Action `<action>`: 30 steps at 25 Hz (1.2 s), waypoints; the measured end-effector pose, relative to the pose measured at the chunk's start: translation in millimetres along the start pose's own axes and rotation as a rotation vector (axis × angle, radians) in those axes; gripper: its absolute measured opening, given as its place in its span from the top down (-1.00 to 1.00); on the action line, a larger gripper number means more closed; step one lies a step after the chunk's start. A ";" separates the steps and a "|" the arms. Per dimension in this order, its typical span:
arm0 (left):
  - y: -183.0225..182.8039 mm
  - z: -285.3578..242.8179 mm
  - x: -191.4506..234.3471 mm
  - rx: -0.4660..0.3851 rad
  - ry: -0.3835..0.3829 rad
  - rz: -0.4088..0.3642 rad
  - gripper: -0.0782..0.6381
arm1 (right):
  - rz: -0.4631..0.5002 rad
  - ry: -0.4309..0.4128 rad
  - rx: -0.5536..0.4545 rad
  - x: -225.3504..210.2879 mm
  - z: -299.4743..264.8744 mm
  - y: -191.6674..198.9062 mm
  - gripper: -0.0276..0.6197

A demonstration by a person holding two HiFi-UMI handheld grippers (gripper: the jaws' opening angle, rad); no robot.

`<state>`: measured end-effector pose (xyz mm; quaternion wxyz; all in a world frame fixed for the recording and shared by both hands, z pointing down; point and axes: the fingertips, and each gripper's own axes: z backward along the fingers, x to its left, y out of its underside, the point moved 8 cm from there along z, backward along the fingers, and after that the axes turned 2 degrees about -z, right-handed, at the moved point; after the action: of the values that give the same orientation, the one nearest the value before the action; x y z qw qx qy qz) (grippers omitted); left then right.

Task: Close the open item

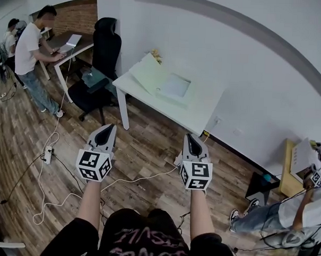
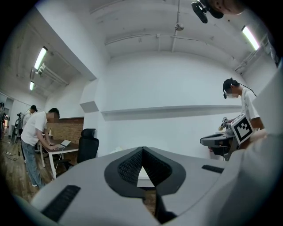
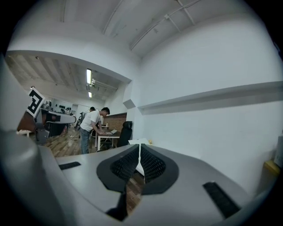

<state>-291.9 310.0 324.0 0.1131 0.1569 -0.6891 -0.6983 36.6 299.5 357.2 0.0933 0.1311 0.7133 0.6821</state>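
Left tool [image 2: 142,150], right tool [image 3: 139,145] closed, empty.

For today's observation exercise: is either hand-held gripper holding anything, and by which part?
Nothing. The left hand-held gripper and right hand-held gripper are shut and empty.
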 end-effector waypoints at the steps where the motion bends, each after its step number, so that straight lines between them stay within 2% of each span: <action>1: 0.8 0.1 3.2 -0.002 0.005 0.000 0.75 | 0.005 0.001 -0.001 4.4 -0.8 -0.1 0.83; 8: 9.5 -9.4 13.9 0.006 0.028 0.018 0.75 | 0.025 0.005 0.027 10.2 -11.8 6.3 0.83; 16: 19.1 -46.8 25.7 0.022 0.047 0.016 0.75 | 0.014 0.009 0.027 -0.1 -49.2 11.4 0.83; 23: 28.6 -100.2 43.4 0.033 0.048 0.033 0.75 | 0.011 0.013 0.032 -21.5 -101.9 17.9 0.83; 30: 34.8 -170.8 51.7 0.055 0.039 0.034 0.75 | -0.014 0.022 0.045 -64.7 -160.1 25.4 0.83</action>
<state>-277.8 131.5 355.3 0.1341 0.1621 -0.7082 -0.6740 49.6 128.1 387.9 0.0871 0.1209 0.7304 0.6665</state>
